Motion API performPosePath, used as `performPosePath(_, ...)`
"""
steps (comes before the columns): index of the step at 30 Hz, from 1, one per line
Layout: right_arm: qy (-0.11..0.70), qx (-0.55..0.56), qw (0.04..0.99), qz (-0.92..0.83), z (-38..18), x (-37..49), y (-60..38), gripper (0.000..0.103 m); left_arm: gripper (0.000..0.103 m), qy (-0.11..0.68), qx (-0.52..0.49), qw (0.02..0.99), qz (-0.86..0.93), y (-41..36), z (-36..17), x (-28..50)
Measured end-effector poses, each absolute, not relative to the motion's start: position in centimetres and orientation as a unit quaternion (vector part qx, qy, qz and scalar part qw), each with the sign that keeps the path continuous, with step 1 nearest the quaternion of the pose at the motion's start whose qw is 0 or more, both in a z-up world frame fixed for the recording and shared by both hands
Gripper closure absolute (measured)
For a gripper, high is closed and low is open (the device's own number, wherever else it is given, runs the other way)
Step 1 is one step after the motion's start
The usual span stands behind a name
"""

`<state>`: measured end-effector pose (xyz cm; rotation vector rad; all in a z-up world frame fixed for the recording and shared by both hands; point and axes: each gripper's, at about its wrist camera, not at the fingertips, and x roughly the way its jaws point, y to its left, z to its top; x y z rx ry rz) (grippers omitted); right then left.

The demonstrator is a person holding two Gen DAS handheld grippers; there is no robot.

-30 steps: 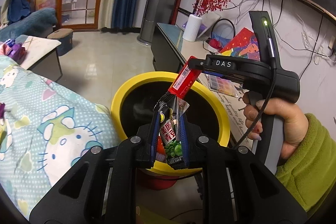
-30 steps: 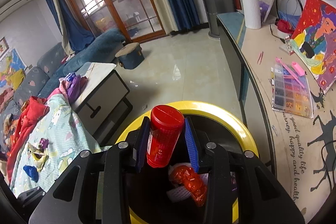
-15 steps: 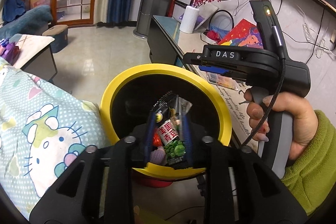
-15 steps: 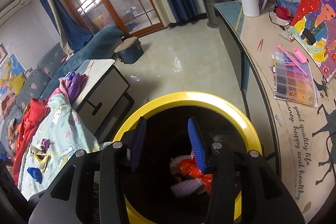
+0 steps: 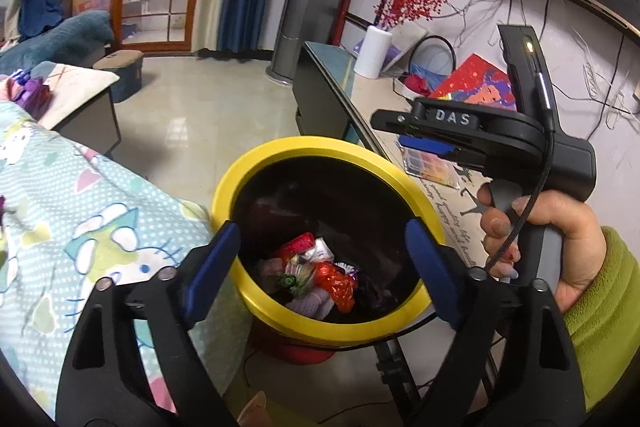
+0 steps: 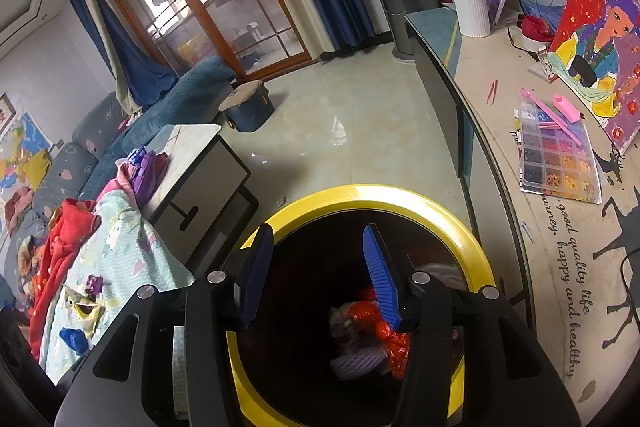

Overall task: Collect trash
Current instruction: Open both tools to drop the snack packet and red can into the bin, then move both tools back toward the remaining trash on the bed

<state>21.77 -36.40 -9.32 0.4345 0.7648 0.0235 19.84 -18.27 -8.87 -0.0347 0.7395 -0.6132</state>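
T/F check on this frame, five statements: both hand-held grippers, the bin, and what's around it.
1. The left hand-held gripper holds a snack wrapper. False: its jaws, which have just been opening, are empty.
2. The round yellow-rimmed black bin has wrappers inside. True.
3. The right hand-held gripper grips a red bottle. False: nothing is between its jaws, which have just been opening.
4. A white ribbed vase with red berry sprigs stands on the counter. True.
5. The bin is empty. False: shiny red crumpled wrapper lies in it.
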Motion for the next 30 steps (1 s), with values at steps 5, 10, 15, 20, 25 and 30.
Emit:
performPosePath(5, 0.359, 0.201, 0.911, 0.028, -8.3, 21.4, -35.1, 0.057, 0.012, 0.343, -0.017, 0.902, -0.260, -16.6, -7.8, 19.4)
performPosePath(10, 0.344, 0.182, 0.919, 0.057, -6.8, 20.9, -32.6, 0.053, 0.011, 0.328, -0.024, 0.919, -0.219, -14.1, -6.7, 18.9)
performPosePath(15, 0.334, 0.162, 0.924, 0.089, -5.6, 20.5, -29.9, 0.050, 0.011, 0.309, -0.037, 0.933, -0.182, -11.5, -5.4, 18.4)
performPosePath(20, 0.326, 0.146, 0.927, 0.111, -4.7, 19.9, -27.7, 0.048, 0.011, 0.286, -0.043, 0.946, -0.147, -9.2, -4.1, 17.7)
performPosePath(25, 0.317, 0.132, 0.930, 0.130, -3.9, 19.6, -25.8, 0.048, 0.011, 0.264, -0.045, 0.957, -0.110, -6.6, -3.1, 17.2)
performPosePath(30, 0.313, 0.117, 0.930, 0.152, -3.4, 19.2, -23.8, 0.048, 0.011, 0.255, -0.060, 0.962, -0.079, -4.1, -2.3, 17.0)
